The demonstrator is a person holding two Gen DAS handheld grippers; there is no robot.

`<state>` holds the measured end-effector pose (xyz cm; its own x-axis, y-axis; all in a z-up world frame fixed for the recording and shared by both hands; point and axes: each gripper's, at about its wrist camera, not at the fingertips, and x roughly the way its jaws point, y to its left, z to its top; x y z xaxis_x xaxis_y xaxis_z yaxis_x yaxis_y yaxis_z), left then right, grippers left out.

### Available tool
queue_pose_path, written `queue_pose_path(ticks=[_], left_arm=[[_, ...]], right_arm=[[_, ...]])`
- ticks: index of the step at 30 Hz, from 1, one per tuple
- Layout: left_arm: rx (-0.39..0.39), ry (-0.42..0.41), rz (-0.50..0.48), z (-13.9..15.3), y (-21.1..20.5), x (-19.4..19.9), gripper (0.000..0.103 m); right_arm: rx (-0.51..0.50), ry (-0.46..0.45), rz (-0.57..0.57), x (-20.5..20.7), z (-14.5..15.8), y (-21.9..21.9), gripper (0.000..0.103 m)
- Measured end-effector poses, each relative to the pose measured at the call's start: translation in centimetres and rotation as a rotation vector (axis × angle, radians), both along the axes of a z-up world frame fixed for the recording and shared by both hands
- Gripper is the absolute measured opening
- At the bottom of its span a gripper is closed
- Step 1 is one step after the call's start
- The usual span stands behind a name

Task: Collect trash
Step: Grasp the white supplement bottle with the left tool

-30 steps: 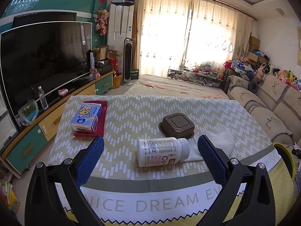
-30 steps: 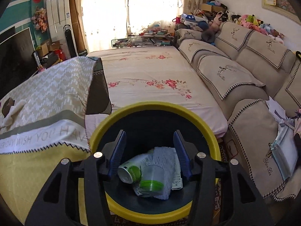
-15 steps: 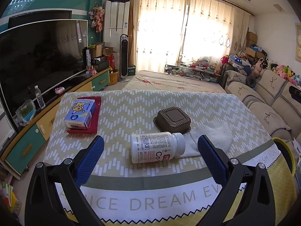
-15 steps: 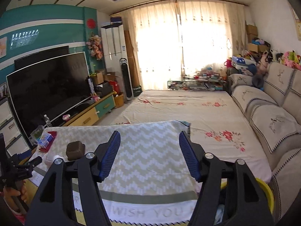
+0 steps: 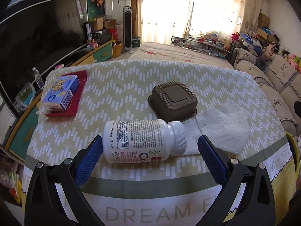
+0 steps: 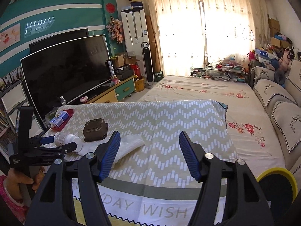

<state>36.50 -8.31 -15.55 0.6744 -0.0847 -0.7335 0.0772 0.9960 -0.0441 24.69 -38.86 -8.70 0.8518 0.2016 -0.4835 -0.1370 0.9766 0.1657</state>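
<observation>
The left claw [image 5: 149, 146] stands wide open, its blue pads [image 5: 88, 162] spread to either side of the bottle [image 5: 144, 141]. The bottle lies on its side on the tablecloth [image 5: 120, 86], crosswise between the pads, cap to the claw's right. The left pad's tip sits just beside the bottle's base; whether it touches cannot be told. The right pad stands clear of the cap. The claw holds nothing.

Under the cap and to the claw's right lies a white paper towel [image 5: 223, 131], the bottle's neck resting on its edge. Just beyond the bottle sits an upturned brown tray [image 5: 174, 101], touching the towel. Far ahead to the left, a blue box [image 5: 61, 94] rests on a red packet [image 5: 75, 101].

The right claw [image 6: 148, 152] is also wide open and empty, hovering over bare tablecloth [image 6: 160, 120]. The towel [image 6: 129, 145] lies just by its left pad [image 6: 111, 154]. Further left are the tray [image 6: 95, 130] and the bottle [image 6: 67, 139], with the left claw [image 6: 56, 144] around the bottle and the hand [image 6: 20, 180] gripping its handle. The yellow-rimmed bin [image 6: 276, 182] sits low to the right claw's right, past the table's edge.
</observation>
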Motion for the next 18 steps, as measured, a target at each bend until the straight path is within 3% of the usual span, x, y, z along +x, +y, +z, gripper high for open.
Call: queue_pose_path(ticks=[8, 10, 11, 18], left_arm=[[-0.014, 0.022, 0.053, -1.1, 0.8, 1.5, 0.098], [-0.014, 0.027, 0.046, -1.1, 0.6, 1.8, 0.093], [-0.023, 0.024, 0.039, -1.1, 0.6, 1.9, 0.086], [-0.032, -0.034, 0.018, 0.6, -0.1, -0.1, 0.085]], right_arm=[[0.008, 0.010, 0.020, 0.1, -0.1, 0.4, 0.062], [0.012, 0.012, 0.018, 0.1, -0.1, 0.3, 0.062], [0.014, 0.012, 0.017, 0.2, -0.2, 0.3, 0.062], [0.015, 0.015, 0.007, 0.3, -0.3, 0.0, 0.062]])
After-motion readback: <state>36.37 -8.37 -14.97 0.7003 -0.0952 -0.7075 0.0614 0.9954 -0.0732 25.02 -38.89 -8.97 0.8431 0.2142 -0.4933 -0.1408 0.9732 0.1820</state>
